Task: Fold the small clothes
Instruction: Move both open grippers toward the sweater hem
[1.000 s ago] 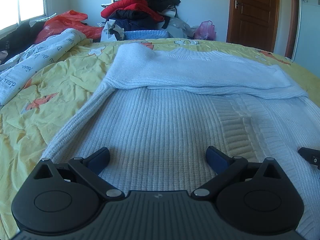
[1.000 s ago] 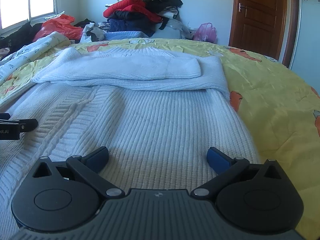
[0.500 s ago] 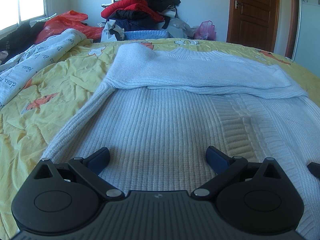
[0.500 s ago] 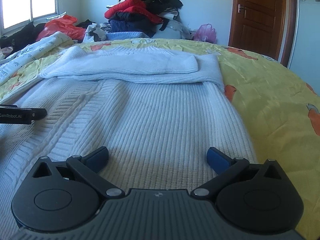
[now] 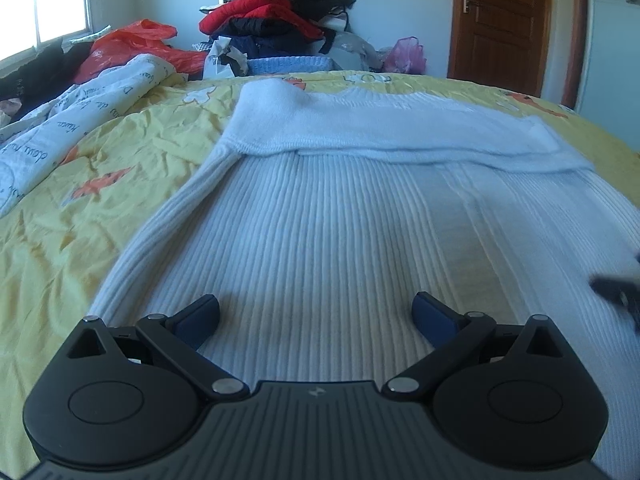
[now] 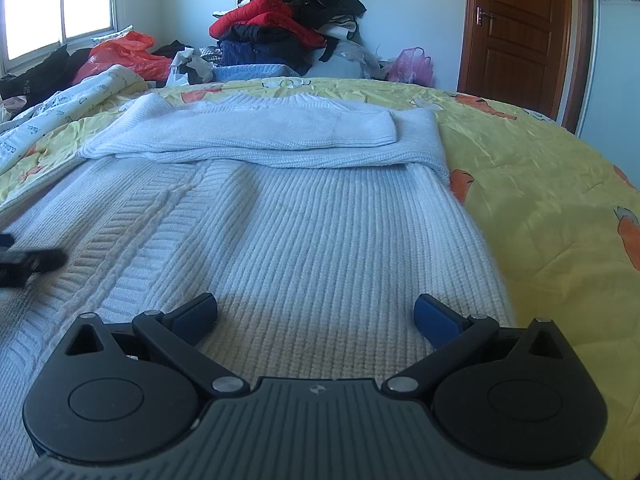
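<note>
A white ribbed knit sweater (image 5: 328,232) lies flat on the yellow bedsheet (image 5: 60,240), its sleeves folded across the far chest part (image 5: 380,128). My left gripper (image 5: 316,316) is open and empty, low over the sweater's near left hem area. My right gripper (image 6: 316,316) is open and empty over the near right part of the sweater (image 6: 320,220). The folded sleeves (image 6: 280,128) also show in the right wrist view. Each gripper appears blurred at the other view's edge: the right one (image 5: 618,294) and the left one (image 6: 24,262).
A white printed quilt (image 5: 60,128) lies at the left of the bed. A pile of red and dark clothes (image 5: 276,12) and an orange bag (image 5: 132,44) sit beyond the bed. A brown door (image 5: 500,20) stands at the back right.
Both grippers have shifted slightly over the sweater, staying open. The right wrist view has moved back and up a little, and the other gripper's blurred tip has shifted in each view.
</note>
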A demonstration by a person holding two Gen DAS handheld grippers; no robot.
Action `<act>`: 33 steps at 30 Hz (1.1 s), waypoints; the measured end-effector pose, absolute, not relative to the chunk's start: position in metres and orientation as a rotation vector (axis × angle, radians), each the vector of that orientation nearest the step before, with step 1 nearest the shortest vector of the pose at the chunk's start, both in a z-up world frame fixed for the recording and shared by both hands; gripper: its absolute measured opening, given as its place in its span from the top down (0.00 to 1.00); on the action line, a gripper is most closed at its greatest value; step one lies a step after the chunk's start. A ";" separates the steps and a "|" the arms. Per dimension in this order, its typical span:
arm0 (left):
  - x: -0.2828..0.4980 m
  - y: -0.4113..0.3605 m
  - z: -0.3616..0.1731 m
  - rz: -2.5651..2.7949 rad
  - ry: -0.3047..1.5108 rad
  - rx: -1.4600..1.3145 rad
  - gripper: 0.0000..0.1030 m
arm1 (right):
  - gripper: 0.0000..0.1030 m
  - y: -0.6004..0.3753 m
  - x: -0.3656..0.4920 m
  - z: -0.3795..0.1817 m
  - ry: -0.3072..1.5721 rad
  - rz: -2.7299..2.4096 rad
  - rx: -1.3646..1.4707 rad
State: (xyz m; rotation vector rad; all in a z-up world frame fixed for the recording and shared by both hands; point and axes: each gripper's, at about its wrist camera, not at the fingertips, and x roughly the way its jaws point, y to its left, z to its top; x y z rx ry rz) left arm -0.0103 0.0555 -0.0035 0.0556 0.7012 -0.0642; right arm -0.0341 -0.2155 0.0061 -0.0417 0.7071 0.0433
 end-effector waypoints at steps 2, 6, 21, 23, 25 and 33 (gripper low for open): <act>-0.029 0.059 -0.005 -0.066 0.680 0.064 0.00 | 0.01 -0.216 -0.034 0.006 0.707 0.043 -0.041; -0.054 0.064 -0.005 -0.063 0.674 0.054 0.00 | 0.01 -0.216 -0.034 0.006 0.707 0.043 -0.042; -0.072 0.065 -0.001 -0.063 0.704 0.071 0.00 | 0.01 -0.218 -0.079 0.012 0.722 0.051 -0.069; -0.080 0.066 -0.001 -0.065 0.706 0.080 0.00 | 0.01 -0.220 -0.096 0.012 0.718 0.065 -0.081; -0.088 0.067 0.001 -0.062 0.715 0.085 0.00 | 0.01 -0.220 -0.109 0.013 0.720 0.074 -0.097; -0.113 0.075 0.004 -0.071 0.757 0.112 0.00 | 0.01 -0.221 -0.140 0.021 0.773 0.124 -0.167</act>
